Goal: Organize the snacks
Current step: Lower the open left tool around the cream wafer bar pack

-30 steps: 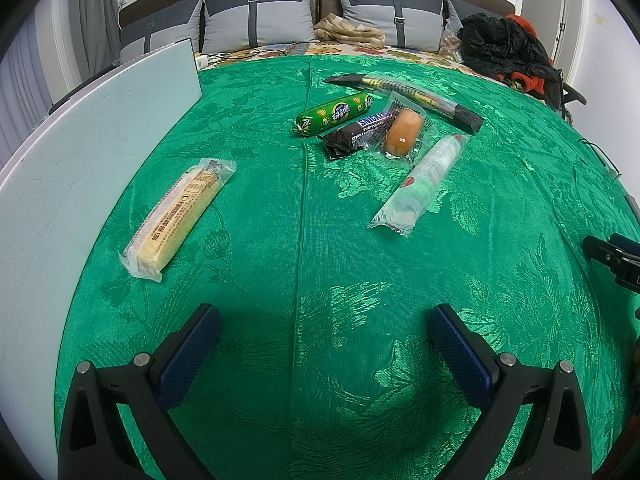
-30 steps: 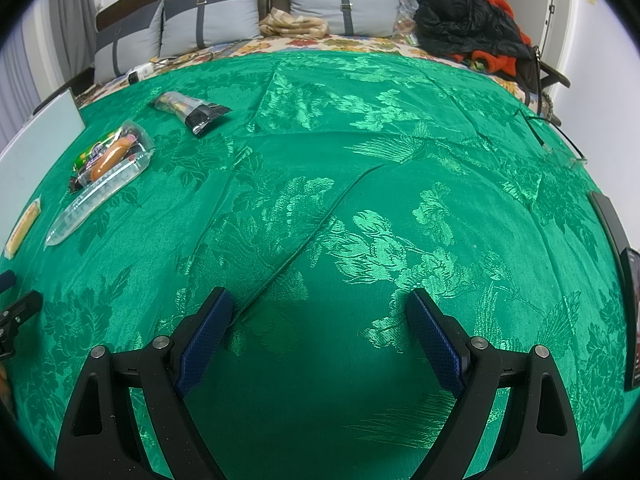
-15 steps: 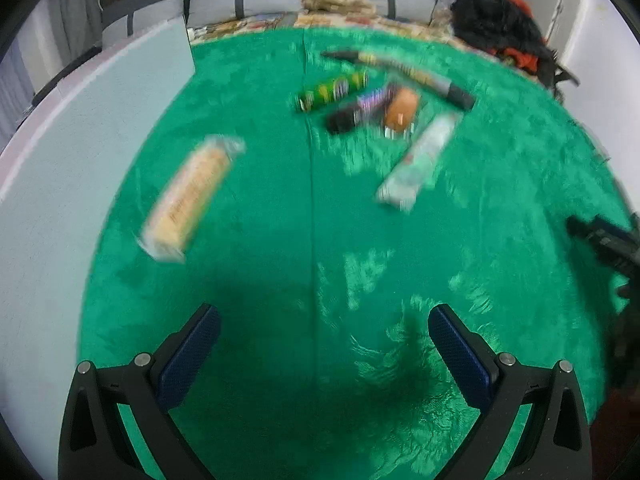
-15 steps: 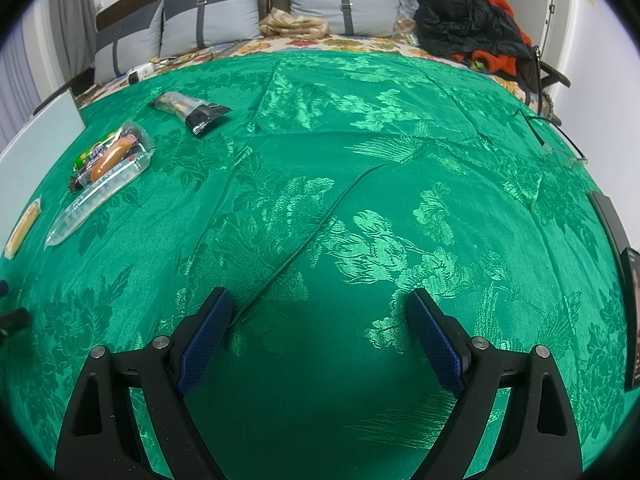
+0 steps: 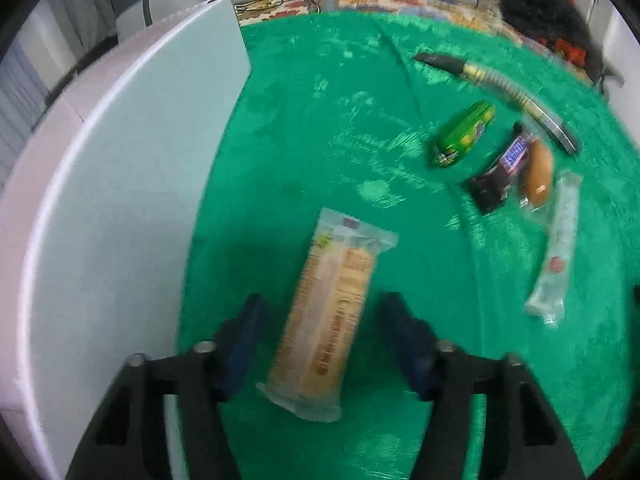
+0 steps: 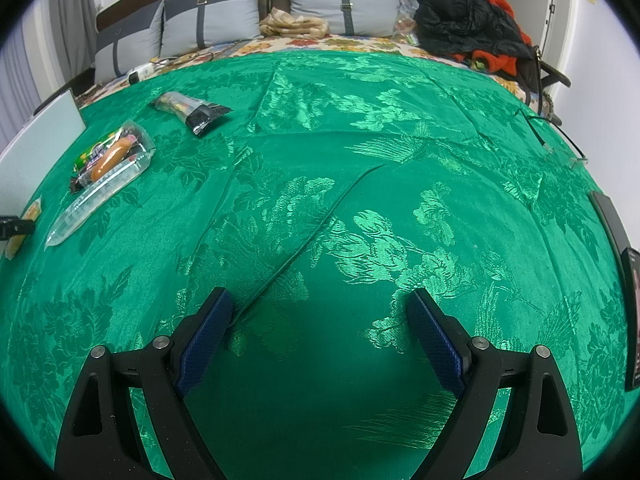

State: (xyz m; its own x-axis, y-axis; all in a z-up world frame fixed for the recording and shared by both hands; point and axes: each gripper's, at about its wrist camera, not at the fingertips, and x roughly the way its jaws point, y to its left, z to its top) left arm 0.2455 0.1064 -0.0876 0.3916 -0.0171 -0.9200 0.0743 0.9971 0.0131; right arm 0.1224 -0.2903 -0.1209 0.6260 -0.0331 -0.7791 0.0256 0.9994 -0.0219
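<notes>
My left gripper (image 5: 320,336) swung over to the cracker pack (image 5: 328,316) on the green bedspread (image 5: 320,120); its fingers, just narrowing, straddle it lengthwise without touching. The right gripper (image 6: 320,332) hangs open, idle.

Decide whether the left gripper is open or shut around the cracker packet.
Open: the left gripper, jaws just closing, straddles the cracker packet, with green cloth visible between each pad and the wrapper.
</notes>
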